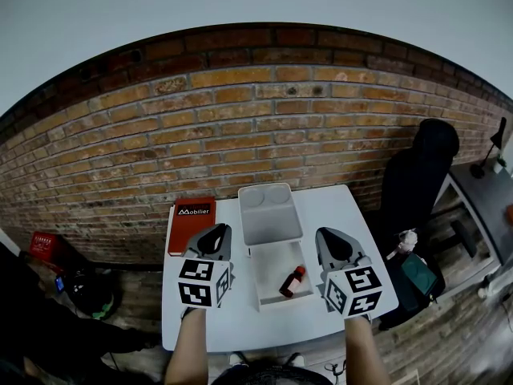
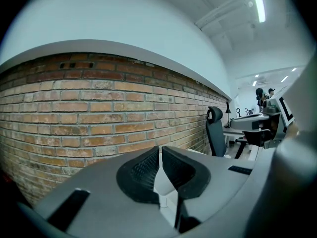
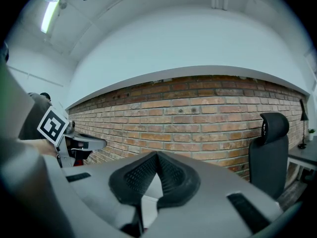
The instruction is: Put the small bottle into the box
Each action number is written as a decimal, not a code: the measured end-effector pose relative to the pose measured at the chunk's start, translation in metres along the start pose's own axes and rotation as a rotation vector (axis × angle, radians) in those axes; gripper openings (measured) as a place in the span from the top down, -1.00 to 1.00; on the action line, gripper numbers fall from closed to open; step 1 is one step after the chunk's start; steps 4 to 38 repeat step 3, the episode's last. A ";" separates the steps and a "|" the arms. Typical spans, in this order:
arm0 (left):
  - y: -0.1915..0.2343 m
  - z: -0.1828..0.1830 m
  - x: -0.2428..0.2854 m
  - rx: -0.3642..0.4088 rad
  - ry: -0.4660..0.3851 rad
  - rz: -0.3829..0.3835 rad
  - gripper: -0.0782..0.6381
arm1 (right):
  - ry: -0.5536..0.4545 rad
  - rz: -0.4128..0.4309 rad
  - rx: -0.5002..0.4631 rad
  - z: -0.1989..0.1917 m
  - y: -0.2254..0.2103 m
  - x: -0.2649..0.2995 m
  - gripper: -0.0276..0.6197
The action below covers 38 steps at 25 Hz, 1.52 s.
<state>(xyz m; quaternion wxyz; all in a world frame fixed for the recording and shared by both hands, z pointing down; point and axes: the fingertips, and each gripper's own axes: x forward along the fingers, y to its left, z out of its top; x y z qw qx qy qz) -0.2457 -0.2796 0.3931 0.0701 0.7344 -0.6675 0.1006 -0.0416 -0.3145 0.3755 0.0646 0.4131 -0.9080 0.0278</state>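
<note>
A small red bottle (image 1: pixel 292 281) with a dark cap lies tilted inside the open white box (image 1: pixel 268 293) at the middle of the white table (image 1: pixel 337 207). The box's lid (image 1: pixel 269 224), with two round recesses, lies flat behind it. My left gripper (image 1: pixel 216 231) hovers left of the box and my right gripper (image 1: pixel 328 233) right of it, both apart from the bottle. In the left gripper view the left gripper (image 2: pixel 159 150) has its jaws together with nothing between them. In the right gripper view the right gripper (image 3: pixel 156 155) is likewise shut and empty.
A red book (image 1: pixel 192 223) lies at the table's back left corner. A brick wall (image 1: pixel 256 127) runs behind the table. A black office chair (image 1: pixel 418 175) and a grey desk (image 1: pixel 481 203) stand to the right. A red case (image 1: pixel 42 245) sits on the floor at left.
</note>
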 end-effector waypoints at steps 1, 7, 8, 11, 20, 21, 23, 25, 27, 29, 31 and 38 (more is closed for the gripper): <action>0.000 0.000 0.000 0.001 0.001 -0.001 0.67 | 0.000 0.001 -0.001 0.000 0.001 0.000 0.85; 0.001 -0.001 0.000 0.003 0.004 -0.004 0.67 | 0.001 0.004 -0.002 0.001 0.003 0.001 0.85; 0.001 -0.001 0.000 0.003 0.004 -0.004 0.67 | 0.001 0.004 -0.002 0.001 0.003 0.001 0.85; 0.001 -0.001 0.000 0.003 0.004 -0.004 0.67 | 0.001 0.004 -0.002 0.001 0.003 0.001 0.85; 0.001 -0.001 0.000 0.003 0.004 -0.004 0.67 | 0.001 0.004 -0.002 0.001 0.003 0.001 0.85; 0.001 -0.001 0.000 0.003 0.004 -0.004 0.67 | 0.001 0.004 -0.002 0.001 0.003 0.001 0.85; 0.001 -0.001 0.000 0.003 0.004 -0.004 0.67 | 0.001 0.004 -0.002 0.001 0.003 0.001 0.85; 0.001 -0.001 0.000 0.003 0.004 -0.004 0.67 | 0.001 0.004 -0.002 0.001 0.003 0.001 0.85; 0.001 -0.001 0.000 0.003 0.004 -0.004 0.67 | 0.001 0.004 -0.002 0.001 0.003 0.001 0.85; 0.001 -0.001 0.000 0.003 0.004 -0.004 0.67 | 0.001 0.004 -0.002 0.001 0.003 0.001 0.85; 0.001 -0.001 0.000 0.003 0.004 -0.004 0.67 | 0.001 0.004 -0.002 0.001 0.003 0.001 0.85; 0.001 -0.001 0.000 0.003 0.004 -0.004 0.67 | 0.001 0.004 -0.002 0.001 0.003 0.001 0.85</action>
